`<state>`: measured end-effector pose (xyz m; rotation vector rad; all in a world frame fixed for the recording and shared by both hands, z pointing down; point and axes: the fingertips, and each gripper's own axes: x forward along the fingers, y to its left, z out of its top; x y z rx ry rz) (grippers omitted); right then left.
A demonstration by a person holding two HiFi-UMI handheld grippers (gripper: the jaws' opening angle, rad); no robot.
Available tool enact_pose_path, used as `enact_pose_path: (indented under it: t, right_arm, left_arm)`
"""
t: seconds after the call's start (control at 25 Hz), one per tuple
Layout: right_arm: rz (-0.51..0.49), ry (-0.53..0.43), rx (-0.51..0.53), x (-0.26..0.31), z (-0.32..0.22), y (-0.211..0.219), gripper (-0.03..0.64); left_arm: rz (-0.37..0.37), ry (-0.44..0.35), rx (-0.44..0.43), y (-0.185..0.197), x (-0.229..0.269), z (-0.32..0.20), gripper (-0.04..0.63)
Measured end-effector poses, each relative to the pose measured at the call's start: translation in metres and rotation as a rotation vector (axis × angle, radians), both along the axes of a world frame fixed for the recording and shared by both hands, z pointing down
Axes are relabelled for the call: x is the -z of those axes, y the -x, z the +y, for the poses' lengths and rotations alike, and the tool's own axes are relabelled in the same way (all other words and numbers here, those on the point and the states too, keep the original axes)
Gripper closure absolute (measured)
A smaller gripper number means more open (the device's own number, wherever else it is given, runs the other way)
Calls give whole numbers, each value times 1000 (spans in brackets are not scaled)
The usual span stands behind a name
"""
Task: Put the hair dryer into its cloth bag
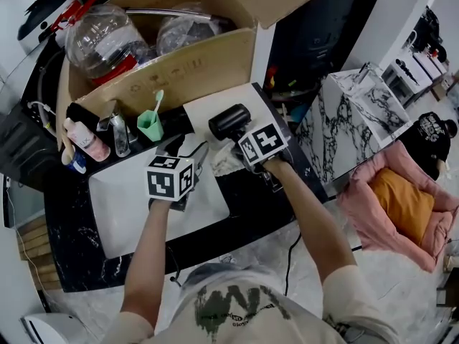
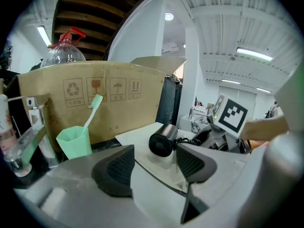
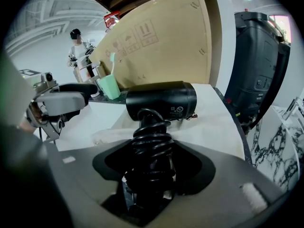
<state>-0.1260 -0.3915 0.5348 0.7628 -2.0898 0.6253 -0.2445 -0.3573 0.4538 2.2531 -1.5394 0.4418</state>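
Observation:
The black hair dryer (image 1: 229,120) lies on the white cloth bag (image 1: 215,104) at the back of the counter, barrel pointing left. Its cord is wound round the handle. My right gripper (image 1: 242,136) is shut on that cord-wrapped handle (image 3: 149,146), with the pads pressed against both sides of it. In the right gripper view the barrel (image 3: 161,99) lies crosswise just beyond the jaws. My left gripper (image 1: 181,155) hovers to the left of the dryer, open, with nothing between its pads (image 2: 115,170). Ahead of it I see the dryer's round end (image 2: 161,140) and the cloth (image 2: 142,136).
A large cardboard box (image 1: 179,67) holding plastic bottles stands behind the dryer. A green cup with a toothbrush (image 1: 150,123), a faucet (image 1: 113,115) and toiletry bottles (image 1: 86,143) line the back left. A white basin (image 1: 136,206) lies below. A marble-patterned cabinet (image 1: 351,120) stands right.

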Motion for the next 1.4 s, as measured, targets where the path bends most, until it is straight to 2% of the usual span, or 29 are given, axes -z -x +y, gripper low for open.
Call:
enact_pose_path:
  t: [0.52, 0.72, 1.0, 1.4]
  right_arm:
    - [-89, -38, -69, 37, 8, -30, 356]
    - [-103, -56, -94, 48, 17, -52, 356]
    - [-113, -80, -135, 56, 36, -84, 356]
    - [-142, -94, -177, 57, 73, -115, 356]
  left_arm:
    - [12, -12, -64, -30, -1, 0, 311]
    - [-18, -24, -116, -44, 0, 0, 311]
    - [-82, -27, -208, -68, -2, 2, 311]
    - [-270, 15, -407, -94, -26, 10, 311]
